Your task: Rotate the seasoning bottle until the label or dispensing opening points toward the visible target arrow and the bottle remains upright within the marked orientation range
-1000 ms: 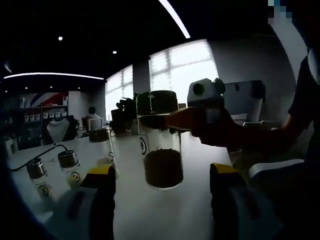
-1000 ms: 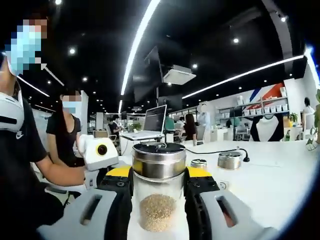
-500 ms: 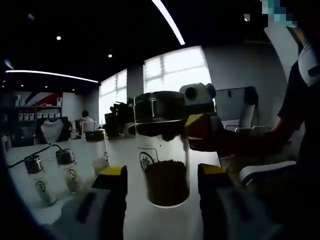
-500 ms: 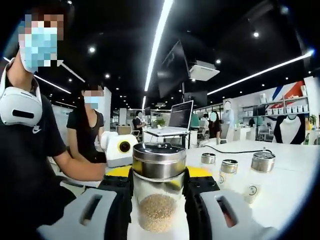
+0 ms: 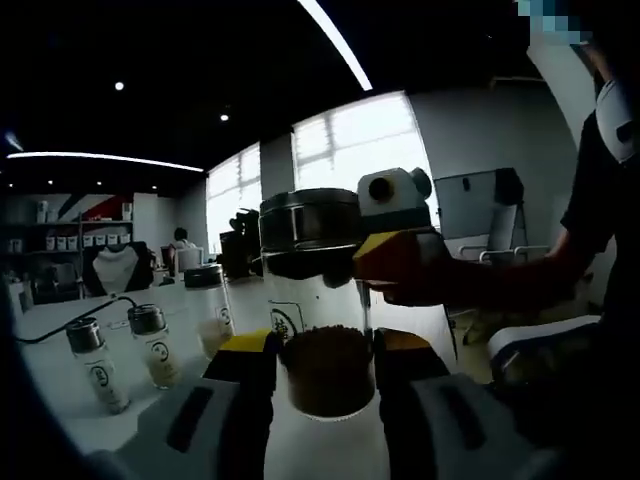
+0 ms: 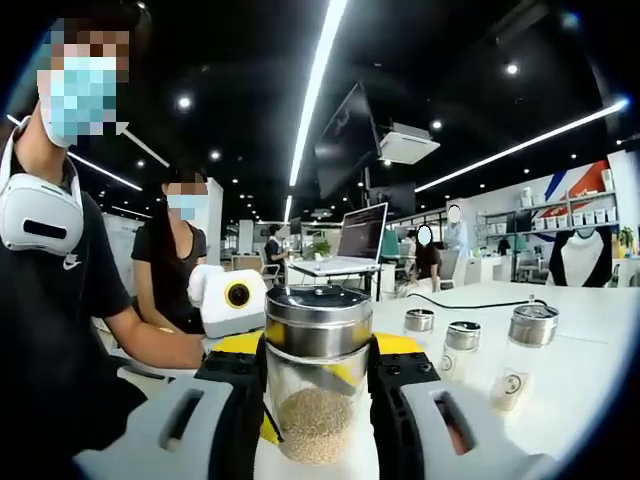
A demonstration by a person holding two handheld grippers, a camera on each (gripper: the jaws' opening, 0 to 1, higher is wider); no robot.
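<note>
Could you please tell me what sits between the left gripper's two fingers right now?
In the left gripper view, the glass seasoning bottle with a metal lid sits upright between the left gripper fingers; the right gripper grips it higher up.

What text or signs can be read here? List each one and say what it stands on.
Nothing reads as a quotable word.
Held seasoning bottle: a dark round mark on the glass, too blurred to read.
Three spare bottles: round emblems, too small to read.
Bottle on the table in the right gripper view: a round emblem, unreadable.
</note>
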